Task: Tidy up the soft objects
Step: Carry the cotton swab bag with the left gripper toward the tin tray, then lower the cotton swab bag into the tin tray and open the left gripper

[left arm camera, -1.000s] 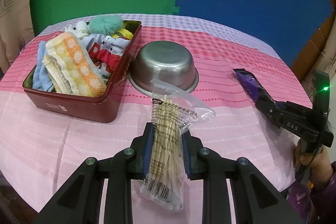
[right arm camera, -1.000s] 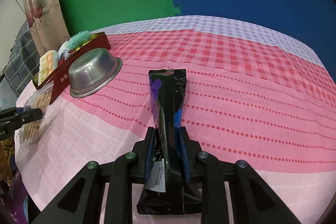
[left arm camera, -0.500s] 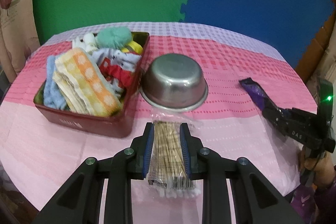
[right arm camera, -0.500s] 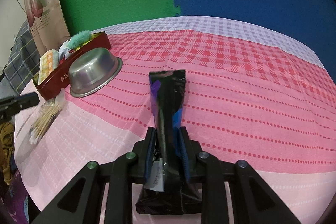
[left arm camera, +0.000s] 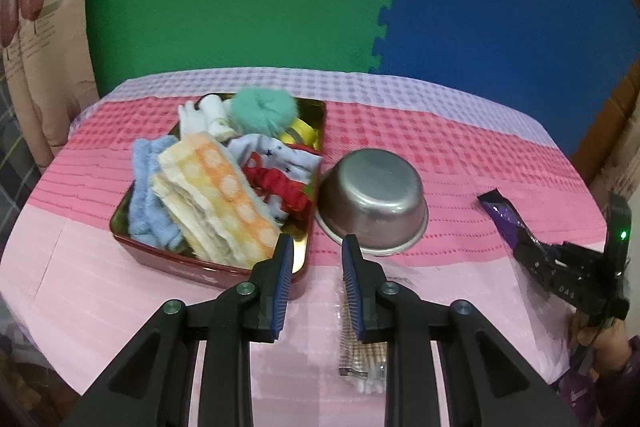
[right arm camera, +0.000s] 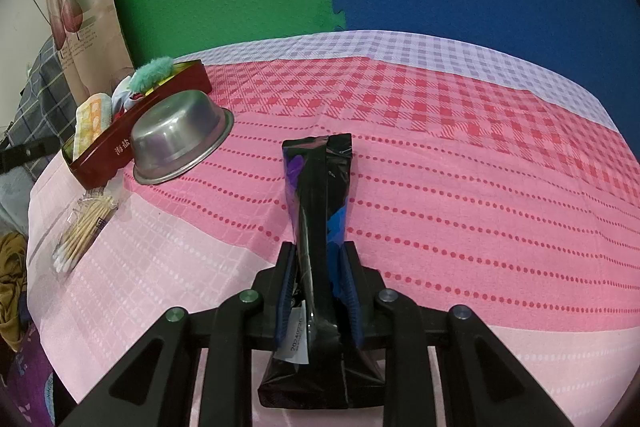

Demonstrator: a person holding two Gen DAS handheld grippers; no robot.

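My left gripper (left arm camera: pixel 317 241) hangs above the pink tablecloth; its jaws are closing with nothing between them. A clear bag of cotton swabs (left arm camera: pixel 362 359) lies flat on the cloth under its right finger, also visible in the right wrist view (right arm camera: pixel 86 223). The red tin (left arm camera: pixel 208 269) holds an orange-and-yellow towel (left arm camera: pixel 216 203), a blue cloth (left arm camera: pixel 148 199), a teal pompom (left arm camera: pixel 264 107) and other soft pieces. My right gripper (right arm camera: pixel 318 251) is shut on a black and purple packet (right arm camera: pixel 320 195), which stands up from the cloth.
An upturned steel bowl (left arm camera: pixel 372 195) sits just right of the tin, touching or nearly touching it. The round table's edge curves close on the near left. A hand (left arm camera: pixel 600 335) holds the right gripper at the far right. Green and blue foam mats form the back wall.
The left gripper let go of the cotton swab bag, which now lies on the cloth, and it rose and drew back. The right gripper and its packet stayed put.
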